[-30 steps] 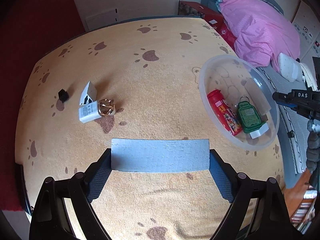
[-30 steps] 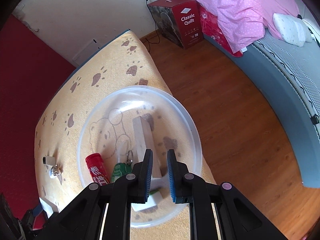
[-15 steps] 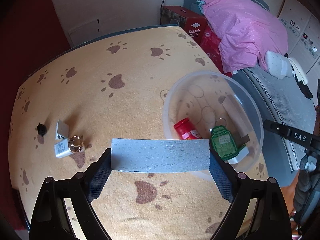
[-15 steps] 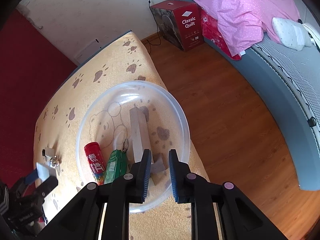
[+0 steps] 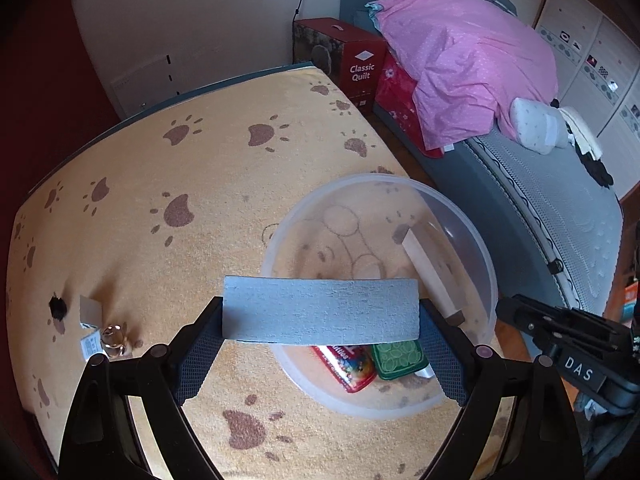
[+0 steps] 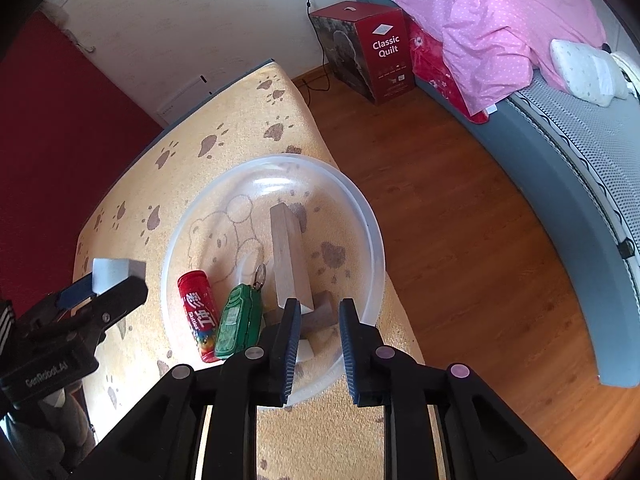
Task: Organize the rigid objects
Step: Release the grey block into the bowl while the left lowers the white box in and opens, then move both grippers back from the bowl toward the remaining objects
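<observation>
My left gripper [image 5: 320, 320] is shut on a grey flat block [image 5: 320, 309] and holds it above the near-left rim of the clear plastic bowl [image 5: 476, 240]. The bowl holds a red candy tube [image 6: 199, 316], a green case with a key ring [image 6: 239, 320] and a long wooden block [image 6: 288, 256]. My right gripper [image 6: 318, 320] is slightly open and empty, above the bowl's [image 6: 372, 232] near rim. It shows at the right in the left wrist view [image 5: 560, 328]. The left gripper with its block [image 6: 116, 274] shows at the left in the right wrist view.
The bowl stands on a yellow paw-print cloth [image 5: 180, 168]. On the cloth at left lie a small black piece [image 5: 58, 307], a white box [image 5: 90, 312] and a gold ring-like object [image 5: 114, 334]. A bed [image 5: 540, 200], a red quilt box [image 5: 352, 60] and wooden floor [image 6: 460, 220] are to the right.
My left gripper has carried the grey block to the right, from over the bare cloth to over the bowl. My right gripper has drawn back slightly and its fingers have opened a little.
</observation>
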